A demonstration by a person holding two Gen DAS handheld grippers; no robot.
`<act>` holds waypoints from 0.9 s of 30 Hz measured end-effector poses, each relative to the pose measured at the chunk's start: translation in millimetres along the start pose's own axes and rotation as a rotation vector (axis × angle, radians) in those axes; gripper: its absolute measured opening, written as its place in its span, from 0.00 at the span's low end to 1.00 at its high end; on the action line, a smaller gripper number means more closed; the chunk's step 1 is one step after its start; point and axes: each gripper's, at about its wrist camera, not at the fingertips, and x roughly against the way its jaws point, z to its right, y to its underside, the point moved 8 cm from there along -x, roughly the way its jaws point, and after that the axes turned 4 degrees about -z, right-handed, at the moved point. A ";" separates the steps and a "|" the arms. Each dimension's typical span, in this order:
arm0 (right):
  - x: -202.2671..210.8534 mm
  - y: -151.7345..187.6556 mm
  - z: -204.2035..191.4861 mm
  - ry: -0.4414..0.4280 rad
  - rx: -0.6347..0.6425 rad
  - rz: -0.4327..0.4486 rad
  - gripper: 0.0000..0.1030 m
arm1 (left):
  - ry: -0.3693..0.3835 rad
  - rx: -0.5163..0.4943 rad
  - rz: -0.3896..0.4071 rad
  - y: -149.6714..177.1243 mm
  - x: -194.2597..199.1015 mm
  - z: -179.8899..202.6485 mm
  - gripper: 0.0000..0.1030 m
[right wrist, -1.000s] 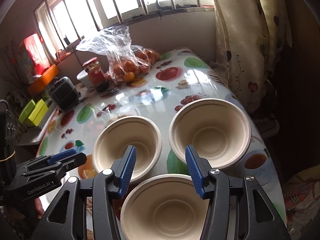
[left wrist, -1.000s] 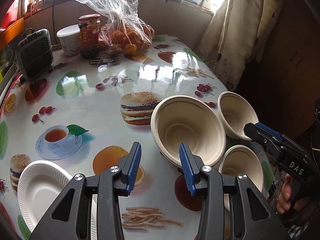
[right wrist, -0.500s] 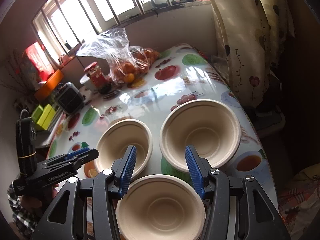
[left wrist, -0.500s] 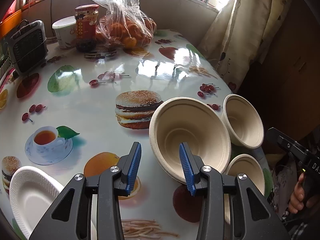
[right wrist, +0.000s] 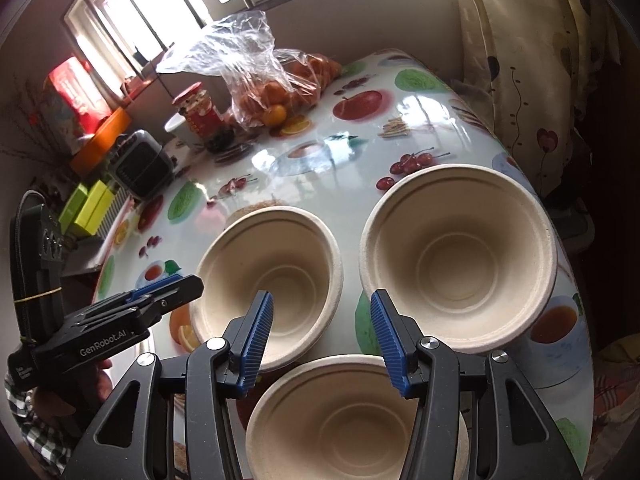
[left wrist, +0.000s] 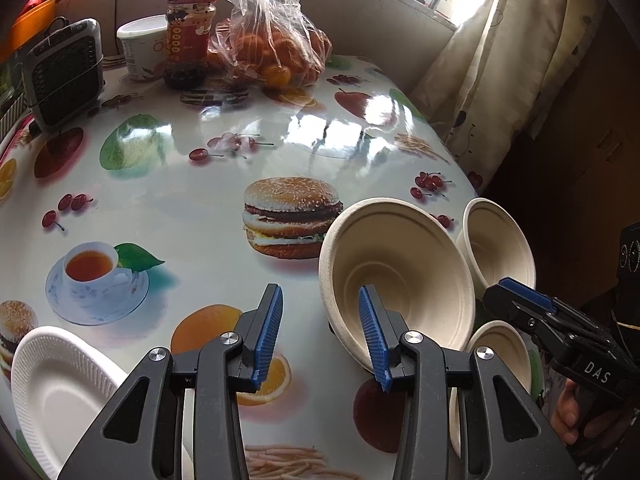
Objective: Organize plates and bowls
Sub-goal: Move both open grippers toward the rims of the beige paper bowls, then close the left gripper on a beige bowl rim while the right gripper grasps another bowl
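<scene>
jar (left wrist: 191,40) | bagged oranges (left wrist: 272,56) | tub (left wrist: 142,52) | heater (left wrist: 66,74)

**Handheld tools and wearer: appearance**

Left tool (left wrist: 318,334): black frame with triangular cut-outs, ribbed blue pads, silver screws; white "GenRobot.AI" lettering on its side. Right tool (right wrist: 322,338): same build, marked "DAS". Black cable bound by a yellow band. Checked sleeve (right wrist: 18,396), black and white.

Window daylight glares on the tablecloth (left wrist: 328,136); fisheye edges darken
</scene>
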 end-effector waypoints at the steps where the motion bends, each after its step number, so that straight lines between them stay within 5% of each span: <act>1: -2.5 0.4 0.3 -0.004 -0.006 -0.005 0.49 | 0.002 0.006 -0.002 0.0 -0.7 -0.5 0.40; 12: -16.0 2.6 -0.5 -0.009 -0.010 -0.032 0.30 | 0.019 0.005 -0.016 0.0 -5.1 0.1 0.31; 27: -19.0 3.0 3.2 0.002 -0.023 -0.033 0.20 | 0.020 -0.011 -0.024 0.8 -9.0 3.6 0.18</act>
